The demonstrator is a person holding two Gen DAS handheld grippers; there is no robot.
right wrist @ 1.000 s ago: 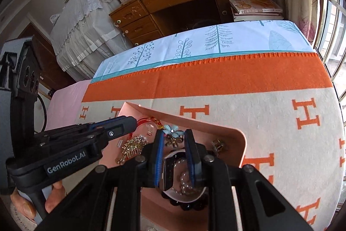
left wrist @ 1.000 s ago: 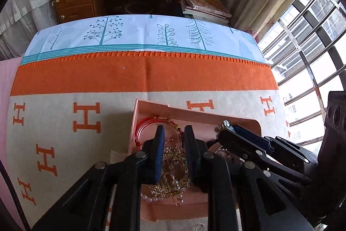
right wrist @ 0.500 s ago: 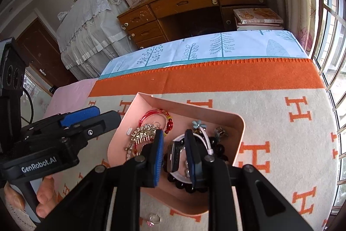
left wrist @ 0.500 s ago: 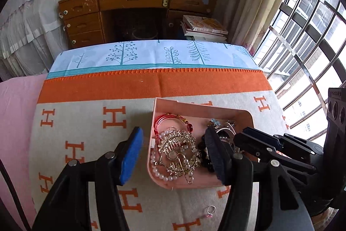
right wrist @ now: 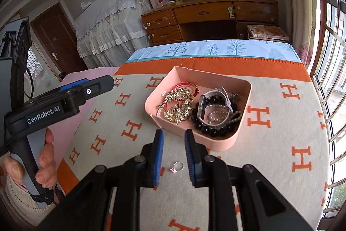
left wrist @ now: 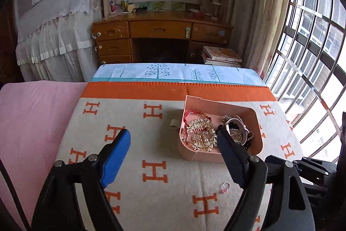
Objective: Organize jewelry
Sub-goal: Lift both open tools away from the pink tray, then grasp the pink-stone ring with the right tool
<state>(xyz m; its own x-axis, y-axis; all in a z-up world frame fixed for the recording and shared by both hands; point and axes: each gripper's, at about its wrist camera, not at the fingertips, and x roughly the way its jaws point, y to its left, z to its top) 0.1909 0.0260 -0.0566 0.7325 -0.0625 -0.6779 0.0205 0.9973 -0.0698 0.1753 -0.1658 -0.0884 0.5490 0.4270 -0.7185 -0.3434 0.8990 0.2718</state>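
Observation:
A pink tray (left wrist: 255, 120) (right wrist: 218, 144) stands on the H-patterned blanket. It holds a gold hair comb (left wrist: 201, 133) (right wrist: 179, 105), a red bracelet (left wrist: 193, 114), a white-strapped watch (right wrist: 203, 105) and black bead bracelets (right wrist: 214, 130). A ring with a pink stone (left wrist: 225, 185) (right wrist: 177, 166) lies on the blanket in front of the tray. My left gripper (left wrist: 173, 135) hovers back from the tray with its jaws opening wide and nothing between them. My right gripper (right wrist: 173, 133) hangs above the ring, jaws a narrow gap apart and empty.
A small pale piece (left wrist: 174, 123) lies on the blanket by the tray's left wall. A pink sheet (left wrist: 32, 122) covers the bed to the left. A wooden desk (left wrist: 160, 31) and stacked books (left wrist: 222, 55) stand beyond; a barred window (left wrist: 313, 57) is on the right. A hand (right wrist: 43, 157) holds the left gripper.
Both grippers have drawn back and up out of the tray. The left jaws went from nearly shut over the gold comb to wide apart. The watch and beads stay in the tray.

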